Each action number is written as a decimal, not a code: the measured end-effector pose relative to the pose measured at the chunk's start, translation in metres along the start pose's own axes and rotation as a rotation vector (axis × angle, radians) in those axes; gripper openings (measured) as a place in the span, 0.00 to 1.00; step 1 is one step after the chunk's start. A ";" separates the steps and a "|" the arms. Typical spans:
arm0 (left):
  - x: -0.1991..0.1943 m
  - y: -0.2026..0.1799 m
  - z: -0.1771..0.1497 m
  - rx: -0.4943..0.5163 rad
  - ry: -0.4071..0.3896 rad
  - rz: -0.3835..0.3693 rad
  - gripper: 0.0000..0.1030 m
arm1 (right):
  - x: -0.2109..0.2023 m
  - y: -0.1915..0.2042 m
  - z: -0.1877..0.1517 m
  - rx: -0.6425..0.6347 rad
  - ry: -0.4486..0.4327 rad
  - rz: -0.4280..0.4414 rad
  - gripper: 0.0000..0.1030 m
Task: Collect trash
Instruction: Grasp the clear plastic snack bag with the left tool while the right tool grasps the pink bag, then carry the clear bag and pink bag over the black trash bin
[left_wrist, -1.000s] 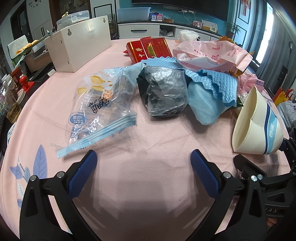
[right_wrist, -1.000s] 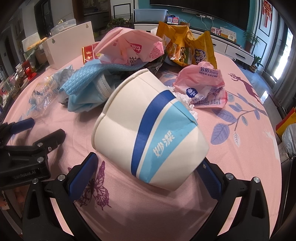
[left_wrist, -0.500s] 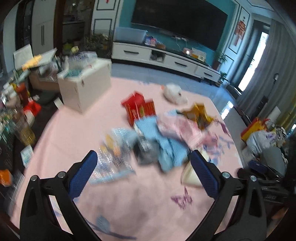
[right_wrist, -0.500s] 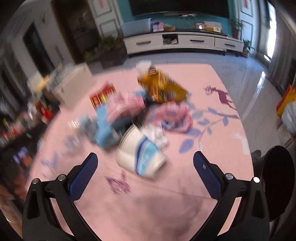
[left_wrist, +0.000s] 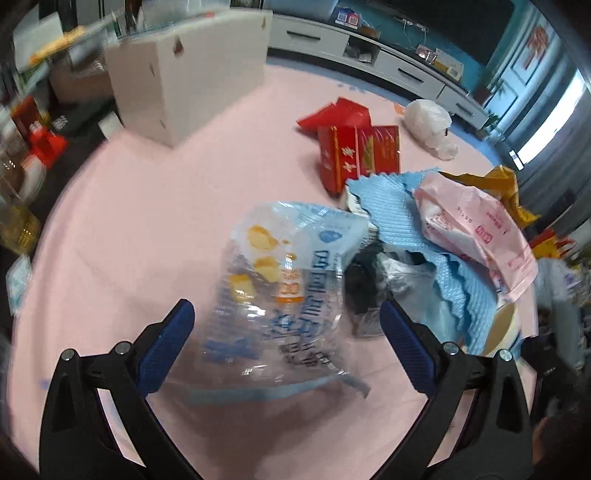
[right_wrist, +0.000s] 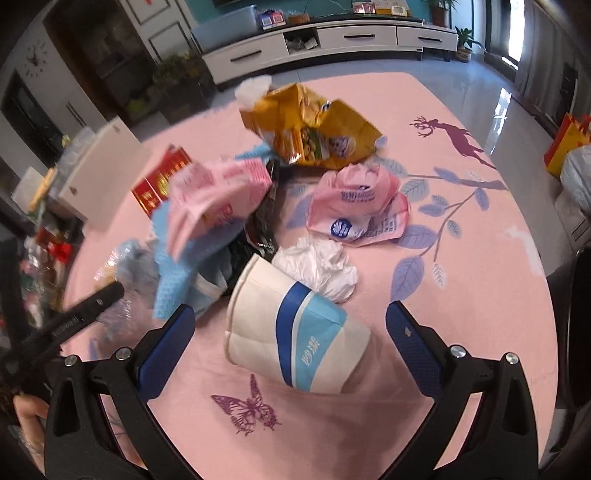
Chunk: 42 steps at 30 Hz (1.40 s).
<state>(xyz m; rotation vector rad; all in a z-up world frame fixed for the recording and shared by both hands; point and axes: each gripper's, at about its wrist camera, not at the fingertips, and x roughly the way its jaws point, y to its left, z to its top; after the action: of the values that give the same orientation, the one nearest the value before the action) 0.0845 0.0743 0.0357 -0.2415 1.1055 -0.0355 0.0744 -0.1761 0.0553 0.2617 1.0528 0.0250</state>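
Trash lies in a heap on the pink tablecloth (left_wrist: 147, 229). My left gripper (left_wrist: 284, 325) is open, its fingers either side of a clear printed plastic bag (left_wrist: 280, 295). Beyond it lie a grey-black bag (left_wrist: 373, 280), a blue cloth (left_wrist: 399, 210), a pink wrapper (left_wrist: 476, 232) and red cartons (left_wrist: 354, 155). My right gripper (right_wrist: 288, 332) is open around a white-and-blue paper cup (right_wrist: 295, 339) lying on its side. A crumpled white tissue (right_wrist: 317, 269), a pink wrapper (right_wrist: 358, 206) and a yellow snack bag (right_wrist: 314, 129) lie behind it.
A white box (left_wrist: 184, 81) stands at the table's far left. A white plastic bag (left_wrist: 432, 125) lies at the far edge. Bottles and clutter (left_wrist: 22, 177) sit off the table's left side. The left gripper's body (right_wrist: 74, 317) shows at the left of the right wrist view.
Both grippers rose high above the table half a second ago and have come back down. The left one now straddles the clear bag; the right one frames the cup again.
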 end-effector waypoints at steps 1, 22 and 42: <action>0.003 0.000 0.000 -0.005 0.009 -0.020 0.97 | 0.004 0.002 -0.002 -0.008 0.001 -0.017 0.98; -0.026 0.008 -0.009 -0.104 -0.044 -0.228 0.38 | -0.024 -0.034 0.038 0.091 -0.056 0.067 0.89; -0.066 -0.033 -0.015 -0.012 -0.135 -0.336 0.38 | 0.021 -0.063 0.056 0.091 -0.033 0.058 0.35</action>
<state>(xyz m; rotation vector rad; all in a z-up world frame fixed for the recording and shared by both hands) 0.0447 0.0498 0.0948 -0.4323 0.9222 -0.3084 0.1262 -0.2451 0.0492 0.3739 1.0143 0.0254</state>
